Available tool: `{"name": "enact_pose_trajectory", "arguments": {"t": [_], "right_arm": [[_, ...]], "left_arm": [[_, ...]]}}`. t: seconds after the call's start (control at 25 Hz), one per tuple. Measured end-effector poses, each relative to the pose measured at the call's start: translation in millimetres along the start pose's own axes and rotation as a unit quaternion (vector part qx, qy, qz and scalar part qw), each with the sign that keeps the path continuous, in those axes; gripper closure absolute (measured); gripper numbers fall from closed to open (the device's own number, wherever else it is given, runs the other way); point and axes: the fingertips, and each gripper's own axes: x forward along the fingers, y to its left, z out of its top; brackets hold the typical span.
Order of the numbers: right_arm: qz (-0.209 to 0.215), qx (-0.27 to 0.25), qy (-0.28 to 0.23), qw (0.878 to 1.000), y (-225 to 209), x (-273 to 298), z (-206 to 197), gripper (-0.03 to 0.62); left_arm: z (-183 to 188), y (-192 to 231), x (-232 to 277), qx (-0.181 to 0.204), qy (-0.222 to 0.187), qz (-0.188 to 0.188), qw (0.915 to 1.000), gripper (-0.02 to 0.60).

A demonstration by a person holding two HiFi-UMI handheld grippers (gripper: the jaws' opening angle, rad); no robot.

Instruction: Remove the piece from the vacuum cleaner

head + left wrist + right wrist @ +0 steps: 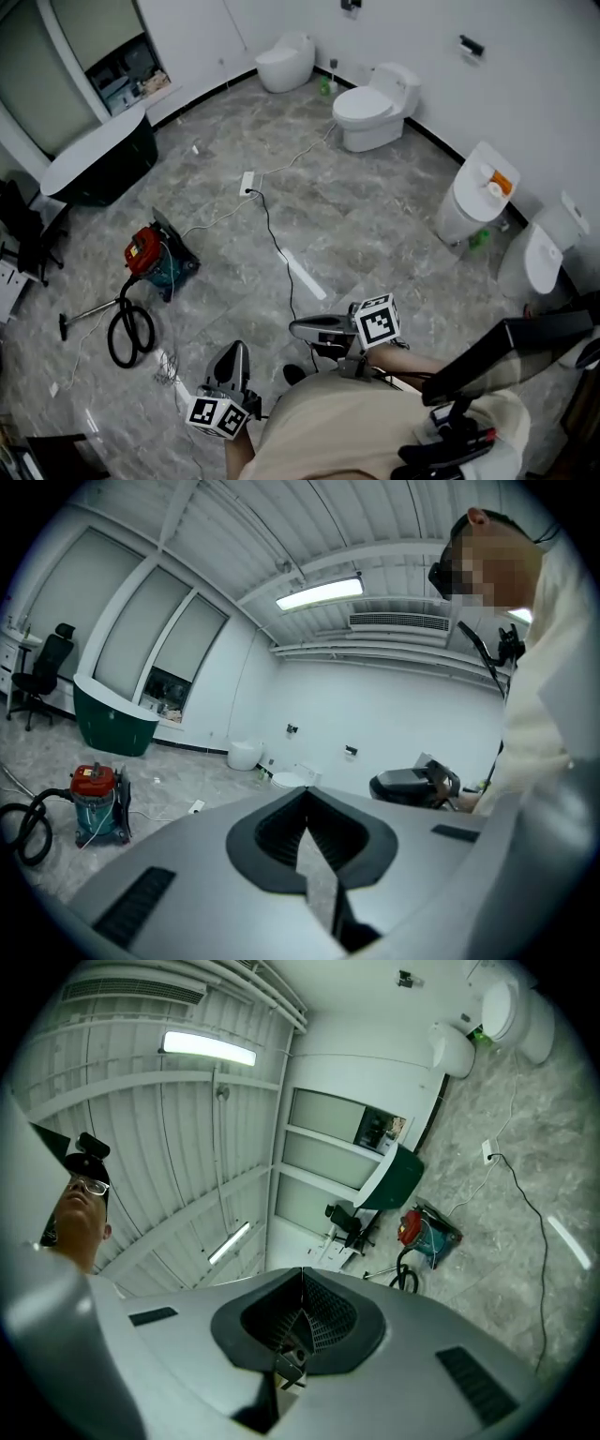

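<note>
The vacuum cleaner (148,255), red on top and teal below, stands on the grey floor (375,216) well apart from the person, with its black hose (129,333) looped just beside it. The left hand-held gripper (238,352) has its jaws pressed together on nothing. The right hand-held gripper (298,328) is likewise closed and empty. Both are held close to the person's body.

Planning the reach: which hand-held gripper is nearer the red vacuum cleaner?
Left. The left hand-held gripper sits below-right of the vacuum cleaner; the right hand-held gripper is farther right.
</note>
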Motion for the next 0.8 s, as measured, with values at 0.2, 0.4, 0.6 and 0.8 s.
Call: {"name": "enact_pose_trajectory", "arguments": {"t": [0.2,0.4,0.6,0.8], "right_arm": [[-0.023,-0.010,-0.022,0.999,-5.9,22.4,-2.6,0.592],[-0.033,-0.004,-0.050,0.998,-1.9,33.8,-6.5,0.592],[-0.031,-0.001,-0.068,0.997,7.1,40.0,-7.4,0.592],[-0.014,-0.003,-0.041,0.999,10.1,77.4,-12.7,0.592]], "left_arm": [[2.0,25.1,5.1,0.004,0.022,-0.048,0.9986,0.578],[5.9,28.0,6.5,0.019,0.029,-0.092,0.9952,0.578],[6.2,29.8,7.1,0.029,0.037,-0.115,0.9923,0.578],[14.7,51.9,-13.3,0.029,0.025,-0.097,0.9945,0.578]]}}
